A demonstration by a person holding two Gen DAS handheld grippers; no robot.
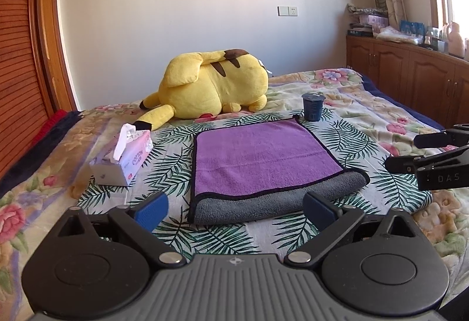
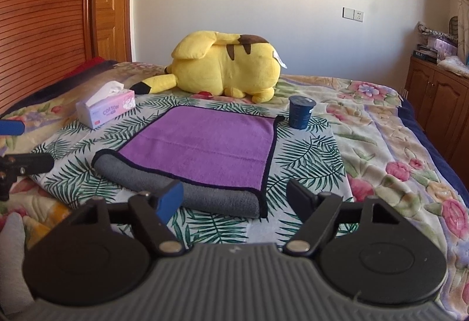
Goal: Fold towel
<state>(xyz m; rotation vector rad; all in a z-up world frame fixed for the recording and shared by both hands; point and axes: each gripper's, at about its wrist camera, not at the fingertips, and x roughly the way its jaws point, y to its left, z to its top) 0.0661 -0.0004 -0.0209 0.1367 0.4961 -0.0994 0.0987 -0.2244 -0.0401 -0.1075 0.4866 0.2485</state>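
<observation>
Towel [image 1: 261, 154], purple on top with a dark trim, lies in the middle of the bed [image 1: 366, 116] on a leaf-print sheet [image 1: 346, 136]; its near edge is turned over, showing a thick grey underside as a soft roll along the front.

Going left to right in the left wrist view: a pink tissue box [image 1: 126, 158] with a tissue pulled up sits just left of the towel, a yellow plush toy [image 1: 214, 83] lies behind it near the wall, and a dark blue cup [image 1: 313, 106] stands just beyond the towel's far right corner. Nothing lies on the towel itself.

The left gripper [image 1: 236, 208] hovers before the grey fold, fingers spread wide and holding nothing. The right gripper [image 2: 234, 198] is likewise wide apart and empty, near the towel's front right corner.

The left wrist view shows wooden cabinets [image 1: 410, 72] with clutter on top by the window; the right wrist view shows more of the slatted wooden door [image 2: 44, 13].
</observation>
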